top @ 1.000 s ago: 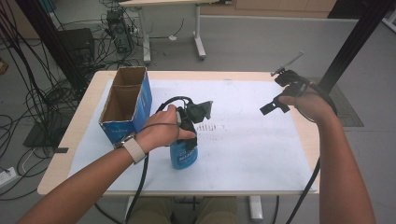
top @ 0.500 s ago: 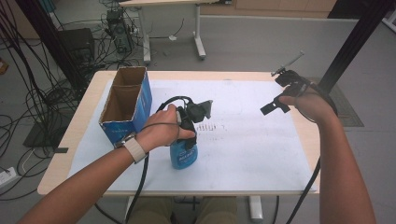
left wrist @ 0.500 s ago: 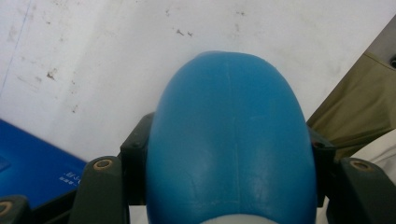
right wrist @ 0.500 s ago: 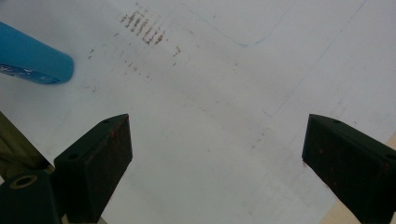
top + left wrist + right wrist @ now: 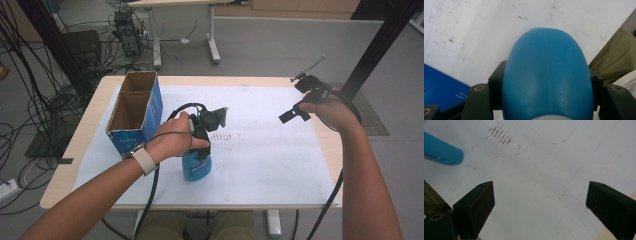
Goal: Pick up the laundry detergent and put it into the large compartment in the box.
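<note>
In the lower middle of the high view the left gripper (image 5: 202, 137) is clamped around the upright blue bottle (image 5: 196, 165) on the white sheet (image 5: 260, 160), just right of the open blue box (image 5: 134, 116), while the right gripper (image 5: 300, 102), jaws wide apart and empty, hangs at the upper right.

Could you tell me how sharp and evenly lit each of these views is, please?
High view: soft, even light, slightly blurry, faint shadow beside the blue bottle. Left gripper view: the bottle sits so close it looks soft, with a dull sheen. Right gripper view: the white sheet is bright and fairly crisp, while the near fingers are dark.
</note>
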Motion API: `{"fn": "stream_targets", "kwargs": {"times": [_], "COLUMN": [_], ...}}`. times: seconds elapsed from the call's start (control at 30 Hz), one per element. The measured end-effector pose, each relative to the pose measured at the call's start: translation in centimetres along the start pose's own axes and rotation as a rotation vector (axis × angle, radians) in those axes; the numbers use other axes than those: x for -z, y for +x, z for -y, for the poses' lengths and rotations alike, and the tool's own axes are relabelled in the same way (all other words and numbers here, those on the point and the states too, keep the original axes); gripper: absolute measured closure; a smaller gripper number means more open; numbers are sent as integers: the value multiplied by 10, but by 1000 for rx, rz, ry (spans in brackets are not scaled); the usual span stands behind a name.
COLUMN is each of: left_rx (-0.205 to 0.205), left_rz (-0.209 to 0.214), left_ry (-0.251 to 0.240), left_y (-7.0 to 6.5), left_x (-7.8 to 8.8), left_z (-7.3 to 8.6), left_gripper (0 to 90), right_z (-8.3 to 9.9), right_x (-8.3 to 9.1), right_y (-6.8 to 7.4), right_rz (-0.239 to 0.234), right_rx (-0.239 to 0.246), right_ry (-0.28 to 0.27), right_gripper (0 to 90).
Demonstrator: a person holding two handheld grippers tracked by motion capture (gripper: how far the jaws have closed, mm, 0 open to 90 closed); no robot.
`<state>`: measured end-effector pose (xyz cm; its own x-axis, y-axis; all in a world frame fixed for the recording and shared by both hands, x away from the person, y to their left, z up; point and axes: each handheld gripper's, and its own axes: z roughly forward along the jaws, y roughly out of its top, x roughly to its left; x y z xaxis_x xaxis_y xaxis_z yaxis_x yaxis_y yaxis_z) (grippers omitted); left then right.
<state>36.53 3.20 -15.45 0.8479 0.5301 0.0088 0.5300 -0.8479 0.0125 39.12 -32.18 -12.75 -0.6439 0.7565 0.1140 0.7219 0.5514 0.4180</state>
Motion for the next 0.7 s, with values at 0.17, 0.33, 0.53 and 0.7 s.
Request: {"fn": "stream_targets", "kwargs": {"times": [0.17, 0.33, 0.53, 0.7], "left_rx": [-3, -7, 0, -1], "left_rz": [-1, -2, 3, 1], "left_ry": [-3, 6, -2, 0], "left_y": [0, 0, 1, 0], "left_x": [0, 0, 0, 0], "left_z": [0, -1, 1, 0], "left_gripper": [385, 385, 385, 385], "right_z": [-1, -2, -2, -2], "right_x": [0, 0, 0, -1], "right_y": [0, 0, 0, 0], "right_rz": [0, 2, 1, 0], "right_rx": [-2, -2, -4, -3], "right_ry": [2, 5, 6, 9], "right_gripper": [82, 82, 82, 82]}}
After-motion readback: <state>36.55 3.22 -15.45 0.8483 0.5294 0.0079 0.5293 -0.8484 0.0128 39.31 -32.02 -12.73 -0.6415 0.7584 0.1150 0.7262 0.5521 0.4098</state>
